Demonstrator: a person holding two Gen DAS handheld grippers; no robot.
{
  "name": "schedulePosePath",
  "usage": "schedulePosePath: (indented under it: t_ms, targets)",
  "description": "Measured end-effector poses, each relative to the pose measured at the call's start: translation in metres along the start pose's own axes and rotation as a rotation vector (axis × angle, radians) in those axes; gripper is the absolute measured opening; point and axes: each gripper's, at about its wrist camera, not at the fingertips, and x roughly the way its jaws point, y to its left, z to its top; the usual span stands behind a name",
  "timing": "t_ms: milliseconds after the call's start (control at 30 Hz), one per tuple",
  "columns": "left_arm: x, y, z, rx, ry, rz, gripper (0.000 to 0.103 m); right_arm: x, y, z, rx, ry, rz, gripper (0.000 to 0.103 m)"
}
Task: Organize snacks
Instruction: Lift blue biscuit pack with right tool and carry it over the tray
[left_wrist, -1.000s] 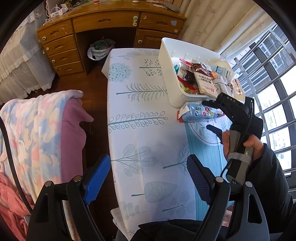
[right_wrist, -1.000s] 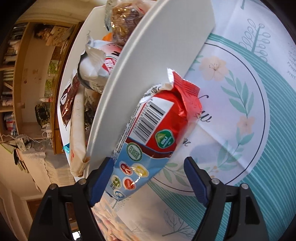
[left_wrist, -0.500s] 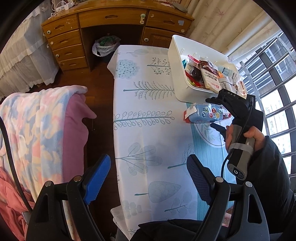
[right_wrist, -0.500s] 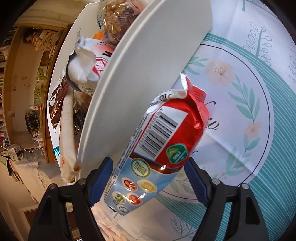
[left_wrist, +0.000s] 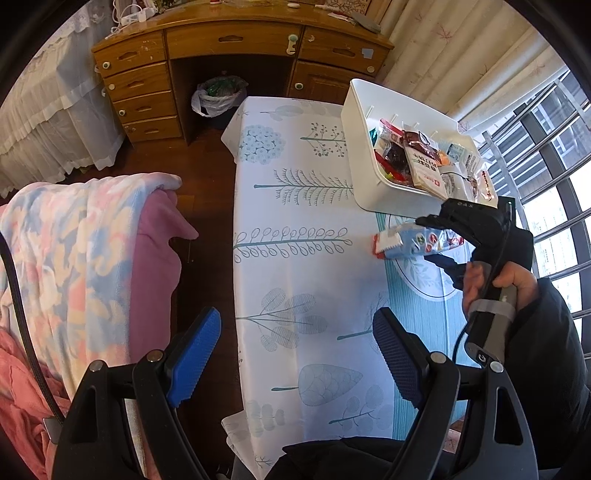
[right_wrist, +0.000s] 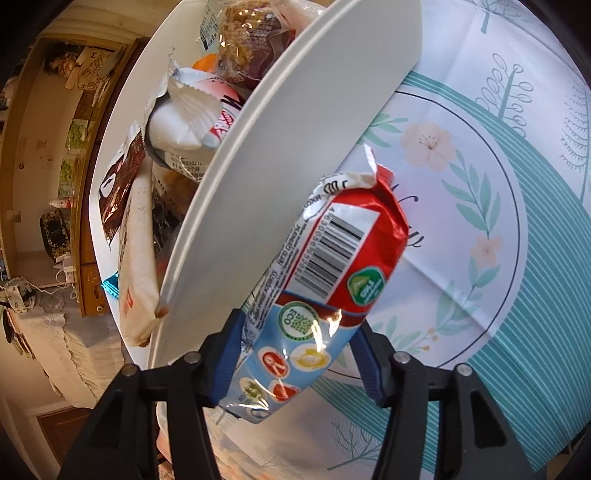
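Observation:
A red and light-blue snack packet (right_wrist: 332, 266) lies between the blue pads of my right gripper (right_wrist: 299, 332), whose jaws are closing and touch it on both sides. In the left wrist view the same packet (left_wrist: 410, 242) sits just in front of the white bin (left_wrist: 354, 147), with the right gripper (left_wrist: 430, 240) around its right half and a hand holding the handle. The bin's wall (right_wrist: 295, 147) rises right beside the packet, and several snack bags fill the bin. My left gripper (left_wrist: 295, 317) hangs open and empty above the near part of the table.
The table wears a white cloth with leaf prints (left_wrist: 295, 221) and a teal placemat (right_wrist: 517, 258). A blanket-draped chair (left_wrist: 74, 240) stands at its left. A wooden desk (left_wrist: 236, 37) with a bagged waste bin (left_wrist: 218, 96) beneath it stands beyond. Window bars (left_wrist: 554, 147) run along the right.
The right gripper's pads have drawn in from either side of the packet onto it. The packet now stands slightly off the bin wall. The left gripper has stayed open.

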Motion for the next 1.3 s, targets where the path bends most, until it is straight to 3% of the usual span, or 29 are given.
schedulePosePath:
  t_ms: [233, 633, 900, 1067, 1300]
  targets:
    - [-0.001, -0.015, -0.007, 0.001, 0.002, 0.038, 0.084, -0.009, -0.009, -0.005, -0.036, 0.028, -0.026, 0.048]
    - [0.008, -0.076, -0.021, 0.051, 0.009, 0.106, 0.084, -0.045, -0.05, -0.004, -0.102, 0.061, -0.048, 0.043]
    - [0.013, -0.117, -0.021, 0.076, -0.005, 0.152, 0.084, -0.098, -0.049, 0.001, -0.239, -0.039, -0.021, 0.042]
    - [0.016, -0.136, -0.02, 0.061, -0.015, 0.169, 0.084, -0.139, -0.057, 0.024, -0.313, -0.094, 0.015, 0.042]
    - [0.023, -0.15, -0.021, 0.02, -0.015, 0.208, 0.084, -0.175, -0.02, 0.044, -0.49, -0.218, 0.035, 0.042]
